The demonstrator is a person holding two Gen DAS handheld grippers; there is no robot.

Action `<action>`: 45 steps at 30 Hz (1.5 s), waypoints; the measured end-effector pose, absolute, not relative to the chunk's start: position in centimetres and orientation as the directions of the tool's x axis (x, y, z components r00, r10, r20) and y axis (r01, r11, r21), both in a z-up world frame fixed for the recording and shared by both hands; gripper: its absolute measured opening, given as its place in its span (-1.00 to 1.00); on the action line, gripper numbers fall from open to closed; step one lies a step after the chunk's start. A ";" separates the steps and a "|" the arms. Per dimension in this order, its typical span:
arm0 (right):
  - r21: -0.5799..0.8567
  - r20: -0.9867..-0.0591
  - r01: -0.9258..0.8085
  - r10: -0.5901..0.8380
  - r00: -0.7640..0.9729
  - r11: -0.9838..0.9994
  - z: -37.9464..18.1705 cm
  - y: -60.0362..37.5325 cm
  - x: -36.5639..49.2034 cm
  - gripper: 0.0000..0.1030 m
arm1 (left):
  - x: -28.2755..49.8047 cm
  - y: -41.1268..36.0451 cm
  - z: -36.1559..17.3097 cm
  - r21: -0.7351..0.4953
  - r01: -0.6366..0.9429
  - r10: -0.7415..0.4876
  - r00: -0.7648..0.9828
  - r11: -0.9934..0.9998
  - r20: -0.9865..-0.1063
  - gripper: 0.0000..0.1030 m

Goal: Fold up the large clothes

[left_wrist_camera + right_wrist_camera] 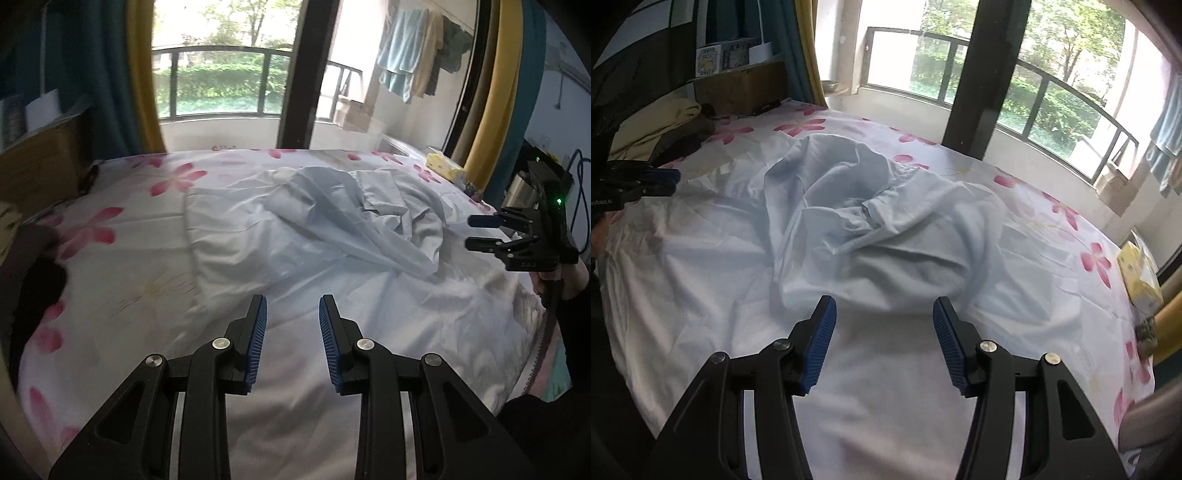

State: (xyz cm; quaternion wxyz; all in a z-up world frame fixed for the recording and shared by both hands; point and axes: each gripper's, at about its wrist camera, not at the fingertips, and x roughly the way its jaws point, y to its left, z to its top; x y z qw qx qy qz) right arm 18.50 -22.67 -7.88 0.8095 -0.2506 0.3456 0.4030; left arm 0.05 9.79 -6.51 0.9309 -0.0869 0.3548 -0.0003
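**Pale garment heaped mid-bed, both claws empty**

While both claws hang above the near edge of the bed [110, 206], the garment [332, 229] lies bunched in the middle of the flowered sheet. It is a large, pale blue-grey piece of thin cloth, much creased. From the left wrist view its near part spreads flat toward six o'clock, and a thick fold runs across it from about eleven o'clock down to four. A flatter panel with a seamed edge sits at one o'clock of that ridge. From the right wrist view the same garment [871, 229] rises in a rounded hump, with a dark hollow pinched in at its centre.

Left claw [291, 314]: jaws parted a little, blue pads facing each other, nothing between them, clear of the cloth.

Right claw [882, 317]: jaws spread wider, also empty, hovering over the garment's near hem. It shows too at three o'clock in the left view [480, 232], a hand [561, 277] gripping its handle.

A yellow box [1137, 273] rests at the bed's right edge.
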 end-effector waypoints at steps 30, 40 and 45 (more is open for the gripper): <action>-0.138 -0.765 -0.569 0.278 0.581 0.811 -9.4 -36.5 16.8 0.09 | -13.9 13.3 -9.4 -0.125 -0.314 0.125 0.667 0.941 -0.735 -0.07; -0.153 -0.779 -0.432 0.161 0.606 0.889 -10.4 -42.9 17.0 0.09 | -14.2 12.1 -10.9 -0.044 -0.318 0.169 0.609 0.947 -0.775 0.04; -0.158 -0.783 -0.402 0.134 0.608 0.902 -10.8 -44.2 16.8 0.10 | -14.2 11.6 -10.9 -0.016 -0.336 0.200 0.596 0.942 -0.777 0.03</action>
